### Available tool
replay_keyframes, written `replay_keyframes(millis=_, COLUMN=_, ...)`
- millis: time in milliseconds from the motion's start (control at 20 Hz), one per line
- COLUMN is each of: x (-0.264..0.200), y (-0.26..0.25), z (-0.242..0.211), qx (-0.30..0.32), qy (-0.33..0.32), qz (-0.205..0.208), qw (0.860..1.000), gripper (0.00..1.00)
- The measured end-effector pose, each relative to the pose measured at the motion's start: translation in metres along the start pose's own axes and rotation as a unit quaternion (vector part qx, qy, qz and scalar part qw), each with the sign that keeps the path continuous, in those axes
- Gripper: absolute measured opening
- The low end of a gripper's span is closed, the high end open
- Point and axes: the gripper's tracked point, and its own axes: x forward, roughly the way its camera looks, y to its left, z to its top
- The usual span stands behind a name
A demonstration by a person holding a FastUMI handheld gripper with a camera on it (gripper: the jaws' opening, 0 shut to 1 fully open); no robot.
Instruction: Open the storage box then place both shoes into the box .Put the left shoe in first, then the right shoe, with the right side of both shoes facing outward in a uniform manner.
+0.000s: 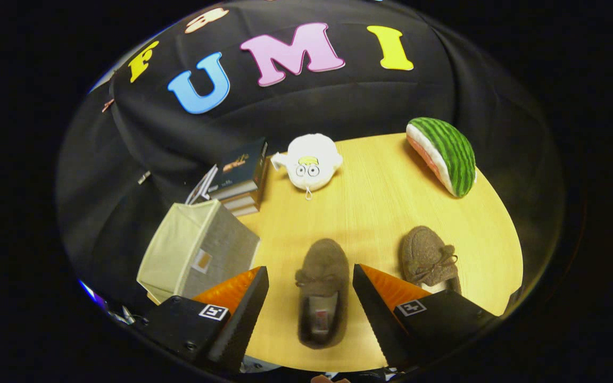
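Shoes were the matter here, and one brown shoe (321, 290) lay between the gripper's (311, 282) two spread fingers, toe pointing away toward the booth wall and its open heel end nearest the camera; the fingers (242, 308) stood wide apart on either side of it, and whether either one touched the shoe could not be told, though a strip of tabletop showed on both sides; the gripper was therefore open and clamped on nothing; the second brown shoe (428, 260), with a small bow on its upper, sat just beyond the right-hand finger, partly hidden behind it, its toe likewise pointing away; both shoes rested on the pale wooden round table (375, 213); to the left, beyond the left-hand finger, the storage box (197, 252) stood at the table's edge, a beige fabric box with a grey side panel bearing a small label, its light flap or lid tilted up on the far-left side, and its inside could not be seen; farther back, a short stack of books (242, 178) lay behind the box; just beside the books sat a white round plush toy (310, 161) with cartoon eyes; well apart from these, at the far right of the table, lay a watermelon-slice plush (445, 154) with its striped green rind uppermost.
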Motion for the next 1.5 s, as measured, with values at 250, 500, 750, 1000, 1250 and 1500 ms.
replay_keyframes(millis=250, x=0.011, y=-0.024, z=-0.038, qx=-0.008, qy=0.037, qz=0.006, qw=0.999, gripper=0.99)
replay_keyframes(millis=500, x=0.039, y=-0.041, z=-0.065, qx=-0.045, qy=0.079, qz=-0.003, qw=0.996, gripper=0.99)
replay_keyframes(millis=750, x=0.073, y=-0.050, z=-0.065, qx=-0.038, qy=0.097, qz=-0.011, qw=0.995, gripper=0.99)
replay_keyframes(millis=1000, x=0.084, y=-0.038, z=-0.074, qx=-0.020, qy=0.125, qz=0.000, qw=0.992, gripper=0.54)
replay_keyframes(millis=1250, x=0.085, y=-0.043, z=-0.072, qx=0.024, qy=0.137, qz=-0.035, qw=0.990, gripper=0.17)
replay_keyframes(millis=1500, x=0.070, y=-0.036, z=-0.063, qx=0.041, qy=0.136, qz=-0.045, qw=0.989, gripper=0.05)
